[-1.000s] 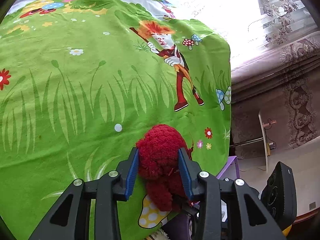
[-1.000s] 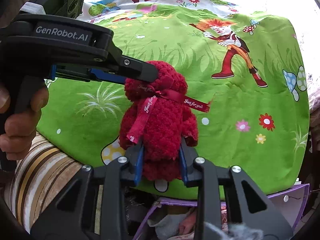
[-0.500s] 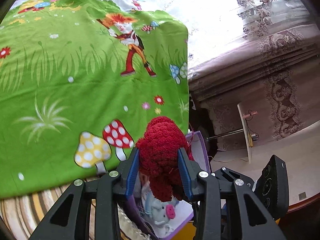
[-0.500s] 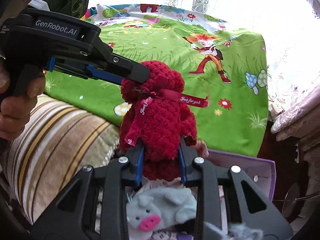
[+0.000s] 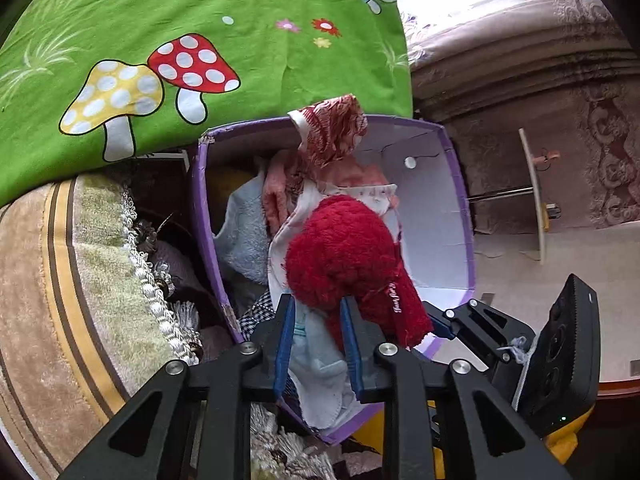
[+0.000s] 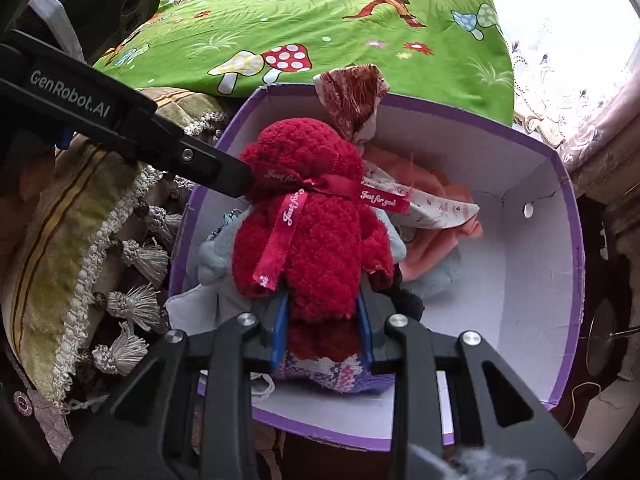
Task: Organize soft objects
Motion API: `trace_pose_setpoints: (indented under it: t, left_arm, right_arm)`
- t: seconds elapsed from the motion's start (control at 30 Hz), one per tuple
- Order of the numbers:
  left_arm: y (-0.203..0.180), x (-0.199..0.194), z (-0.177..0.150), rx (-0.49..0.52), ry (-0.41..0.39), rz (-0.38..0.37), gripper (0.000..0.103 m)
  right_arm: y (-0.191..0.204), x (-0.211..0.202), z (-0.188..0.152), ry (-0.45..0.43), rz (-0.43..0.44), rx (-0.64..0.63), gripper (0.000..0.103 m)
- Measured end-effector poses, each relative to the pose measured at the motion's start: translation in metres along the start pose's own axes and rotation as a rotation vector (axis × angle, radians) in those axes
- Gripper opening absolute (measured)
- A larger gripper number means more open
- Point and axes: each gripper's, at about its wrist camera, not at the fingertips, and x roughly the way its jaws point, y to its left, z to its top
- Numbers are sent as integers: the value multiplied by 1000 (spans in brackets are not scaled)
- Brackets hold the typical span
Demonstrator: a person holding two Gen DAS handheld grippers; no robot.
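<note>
Beside green cartoon bedspread (image 5: 248, 8), purple box (image 6: 560, 280); both grippers' fingers pinching red plush toy (image 6: 316, 216); left just closing.

Over the purple box (image 5: 452, 216) of cloths beside the green mushroom-print bedsheet (image 5: 240, 40), the left tongs (image 5: 318, 312), whose jaws have just been closing, pinch the head of the red plush toy (image 5: 344, 256), while the right tongs (image 5: 444, 324) grip its lower end.
</note>
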Motion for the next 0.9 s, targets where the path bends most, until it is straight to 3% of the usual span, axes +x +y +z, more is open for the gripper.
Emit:
trace_pose_setpoints:
  t: [0.17,0.3,0.5,0.57,0.73,0.83,0.9]
  left_arm:
    - [-9,16,-2,36,28,66,25]
    - [-11,14,-3,42,21,47,25]
    - [-3,-9,-17,76,-36,35,26]
    - [-1,-21,-23,98,-63,28,26]
    - [1,-46,-48,166,-128,-10,37]
    - [-2,-56,-65,210,-178,14,46]
    - [-8,-59,-75,237,-212,38,57]
  right_arm:
    - [-6,18,-3,3,-1,28,33]
    - [-7,22,-1,-4,-5,45,36]
    - [-13,0,-10,-20,-27,73,62]
    - [-15,-7,-14,-26,-21,86,65]
    - [-10,-25,-23,-32,-13,88,70]
    - [-5,-28,-25,-26,-19,100,70]
    - [-4,-37,-30,-36,-23,124,70]
